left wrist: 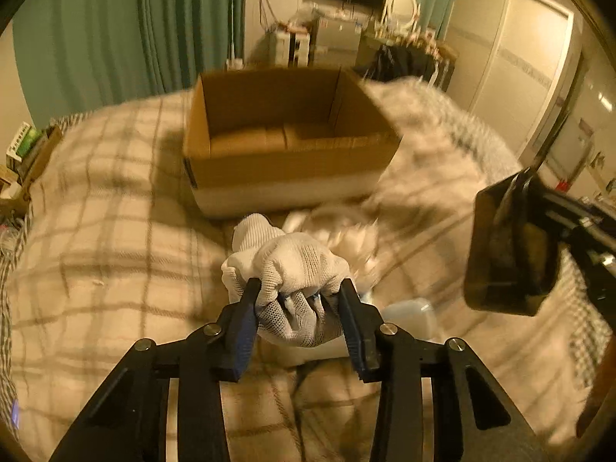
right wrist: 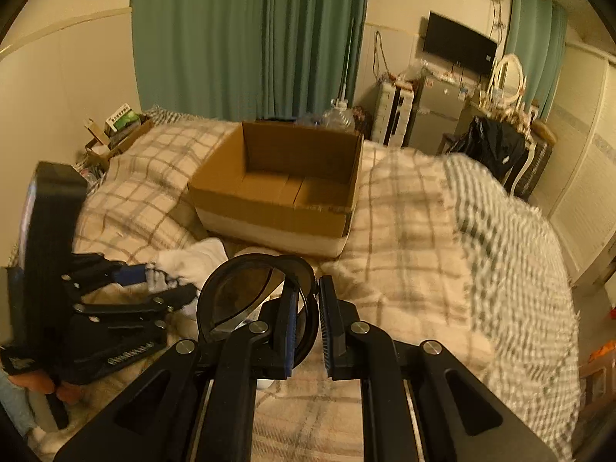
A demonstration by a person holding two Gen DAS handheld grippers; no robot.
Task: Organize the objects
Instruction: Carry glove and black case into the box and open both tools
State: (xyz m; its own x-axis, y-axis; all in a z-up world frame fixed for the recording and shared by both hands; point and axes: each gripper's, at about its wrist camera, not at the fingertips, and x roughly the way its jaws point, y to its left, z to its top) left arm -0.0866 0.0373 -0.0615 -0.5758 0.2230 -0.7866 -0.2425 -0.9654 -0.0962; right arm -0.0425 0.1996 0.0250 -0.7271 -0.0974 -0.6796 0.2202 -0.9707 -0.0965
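My left gripper point(left wrist: 300, 300) is closed about a bunched white sock point(left wrist: 292, 269), its two fingers pressing in on either side of the cloth and holding it above the checked blanket point(left wrist: 96, 231). My right gripper point(right wrist: 308, 319) has its fingers drawn close together on a pair of dark sunglasses point(right wrist: 246, 292), the frame pinched between the pads and one lens standing out to the left. Farther off, in the middle of the bed, sits an open cardboard box point(left wrist: 285, 161), upright on the blanket, and I see nothing lying inside it. More white cloth point(left wrist: 338, 227) lies blurred on the blanket between the sock and the near wall of the box. Green curtains point(right wrist: 250, 38) hang behind the bed, and a dark screen point(right wrist: 458, 44) is mounted on the far wall to the right.
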